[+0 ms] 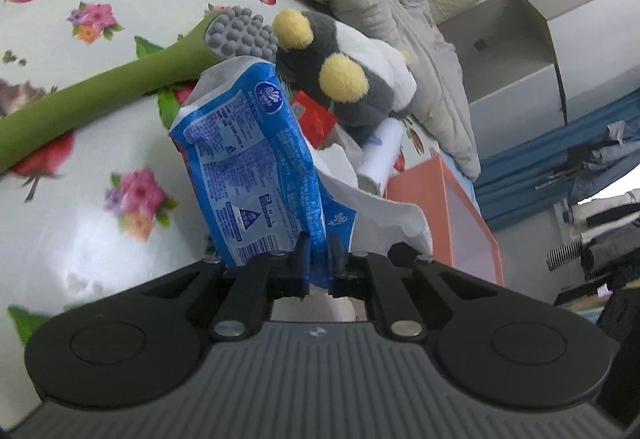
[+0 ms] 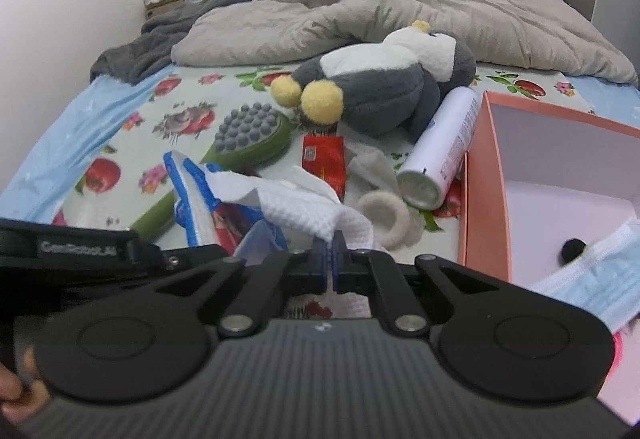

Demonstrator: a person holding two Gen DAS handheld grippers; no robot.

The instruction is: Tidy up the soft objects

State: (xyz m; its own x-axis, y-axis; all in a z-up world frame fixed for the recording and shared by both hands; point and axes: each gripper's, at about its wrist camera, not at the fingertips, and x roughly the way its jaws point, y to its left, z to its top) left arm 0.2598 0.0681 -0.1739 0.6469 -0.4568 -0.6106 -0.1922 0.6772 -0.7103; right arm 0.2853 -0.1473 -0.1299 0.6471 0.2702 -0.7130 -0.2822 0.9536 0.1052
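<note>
My left gripper [image 1: 319, 259] is shut on a blue tissue pack [image 1: 248, 159] and holds it above the bed. My right gripper [image 2: 331, 259] is shut on a white tissue [image 2: 304, 205] that comes out of the same pack [image 2: 192, 195]. A grey and white plush penguin [image 2: 384, 87] with yellow feet lies on the flowered sheet behind; it also shows in the left wrist view [image 1: 352, 75]. The pink box [image 2: 486, 175] stands at the right with a blue face mask [image 2: 600, 271] and a small black ball [image 2: 572, 249] in it.
On the sheet lie a green massage brush [image 2: 256, 139], a red packet [image 2: 324, 159], a white spray can [image 2: 444, 151], a cream hair tie [image 2: 386, 219] and a grey sock [image 2: 370, 167]. A beige duvet [image 2: 400, 7] is heaped behind.
</note>
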